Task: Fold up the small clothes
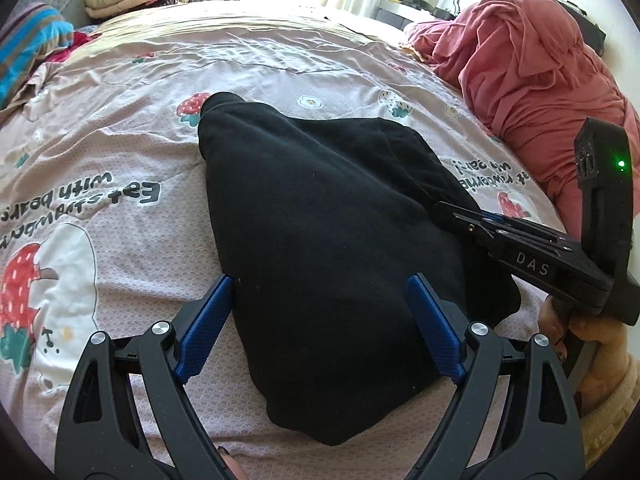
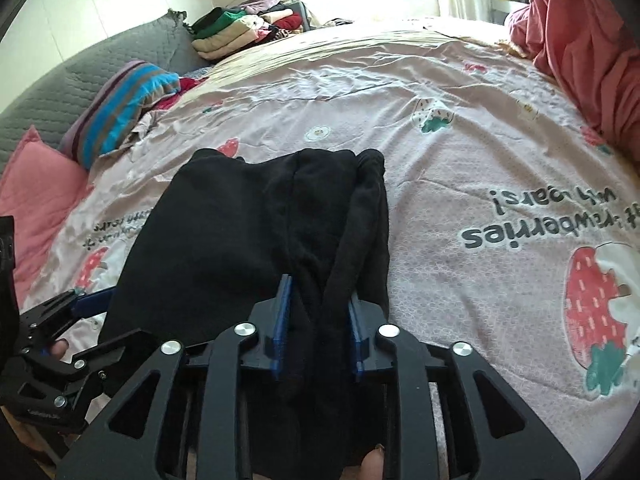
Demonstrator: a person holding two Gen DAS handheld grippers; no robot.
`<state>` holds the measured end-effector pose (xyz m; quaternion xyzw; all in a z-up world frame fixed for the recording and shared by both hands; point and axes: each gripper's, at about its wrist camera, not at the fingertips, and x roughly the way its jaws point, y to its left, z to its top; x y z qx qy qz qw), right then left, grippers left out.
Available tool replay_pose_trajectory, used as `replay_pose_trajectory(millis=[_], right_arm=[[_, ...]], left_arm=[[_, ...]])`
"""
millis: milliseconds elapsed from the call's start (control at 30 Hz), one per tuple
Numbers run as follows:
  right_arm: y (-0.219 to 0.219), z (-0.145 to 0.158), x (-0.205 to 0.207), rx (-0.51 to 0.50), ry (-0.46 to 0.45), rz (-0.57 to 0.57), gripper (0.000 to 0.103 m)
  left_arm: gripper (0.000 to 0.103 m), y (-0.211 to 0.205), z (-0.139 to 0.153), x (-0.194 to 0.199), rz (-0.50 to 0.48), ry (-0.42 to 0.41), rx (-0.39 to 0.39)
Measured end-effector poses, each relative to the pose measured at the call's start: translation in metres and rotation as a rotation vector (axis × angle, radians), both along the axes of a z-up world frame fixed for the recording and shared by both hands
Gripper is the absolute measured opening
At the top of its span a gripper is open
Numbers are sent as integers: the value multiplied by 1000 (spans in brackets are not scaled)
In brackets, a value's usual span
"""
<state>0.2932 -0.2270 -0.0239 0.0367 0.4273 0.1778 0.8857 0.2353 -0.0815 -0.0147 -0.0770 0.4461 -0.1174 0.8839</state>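
A black garment (image 1: 320, 216) lies on the pink strawberry-print bed sheet (image 1: 120, 152), partly folded. My left gripper (image 1: 320, 292) is open, its blue pads (image 1: 208, 324) on either side of the garment's near end. My right gripper (image 1: 444, 208) reaches in from the right in the left wrist view and pinches the garment's right edge. In the right wrist view the right gripper (image 2: 318, 292) is shut on a bunched fold of the black garment (image 2: 248, 236). The left gripper (image 2: 86, 300) shows at the lower left of that view.
A crumpled pink-red blanket (image 1: 528, 68) lies along the right of the bed. A stack of folded clothes (image 2: 236, 28) sits at the far corner. A striped pillow (image 2: 120, 108), a grey quilted pillow (image 2: 100, 60) and a pink pillow (image 2: 36, 184) lie on the left.
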Motion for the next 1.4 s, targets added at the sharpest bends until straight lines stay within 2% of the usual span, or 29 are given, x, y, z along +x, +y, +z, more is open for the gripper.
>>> replay_pose_trajectory(millis=[67,233,533,633,767,1000,1067,1100,1200,1400], right_arm=[[0,3,-2,-10,1,-16,33],[-5,7,-13,-4,17,-32,42],[-22,15,-42,2,-6,-69,61],[-22,19,-51,-30,-29,-81,76],[-23,25,-63,-71,-69,-91,87],[-31,44,-91,-78,-156,-124,95],[-34,51,-100,-56,-177,-132,97],[-35,54,-104,-44,-186,-136,97],[-36,65,-121,-23,-222,-152,98],[-25,80,-157,-59,-321,-169,98]], left_arm=[[80,3,0,1,1,7,-11],[80,4,0,0,6,13,-22],[81,7,2,-5,13,18,-41],[81,8,3,-9,14,19,-44],[81,9,5,-14,16,14,-42],[83,20,23,-31,49,-29,-43],[88,24,31,-39,59,-46,-44],[94,27,36,-45,66,-60,-45],[94,31,47,-61,73,-89,-44],[94,34,62,-95,73,-149,-31]])
